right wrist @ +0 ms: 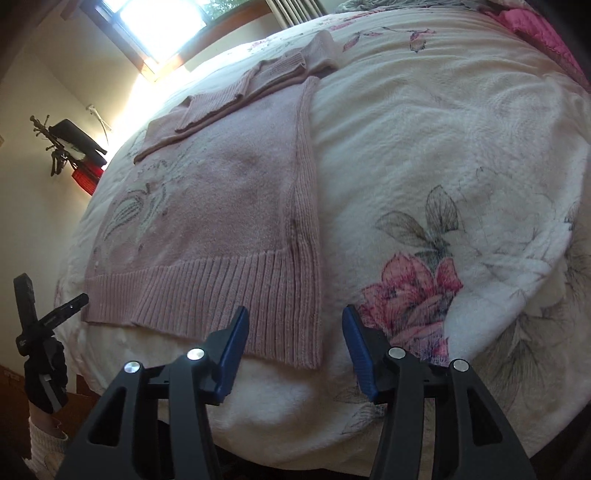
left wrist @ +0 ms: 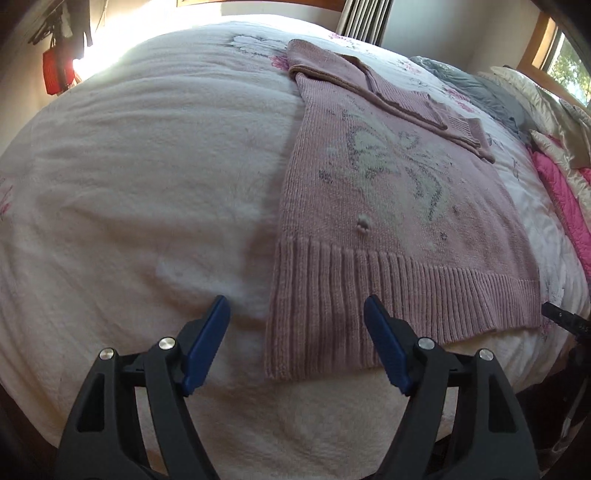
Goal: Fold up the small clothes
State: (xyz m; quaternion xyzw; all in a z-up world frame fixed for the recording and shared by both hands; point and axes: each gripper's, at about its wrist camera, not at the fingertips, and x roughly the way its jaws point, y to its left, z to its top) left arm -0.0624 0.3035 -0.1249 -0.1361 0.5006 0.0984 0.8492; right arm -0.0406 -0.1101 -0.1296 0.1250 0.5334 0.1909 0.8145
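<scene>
One pink sweater is lying lengthwise, hem nearest, sleeves folded across; left gripper and right gripper are both gaping, empty.

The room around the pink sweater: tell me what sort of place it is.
Most likely a bedroom: the pink sweater lies on a bed under a floral bedspread, pillows are piled at one end, and there is a wood-framed window.

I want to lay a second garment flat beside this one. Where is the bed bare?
Two free patches: white blanket left of the pink knitted sweater, and the floral bedspread on its right. Crowded near the pillows: grey cloth and pink quilt.
</scene>
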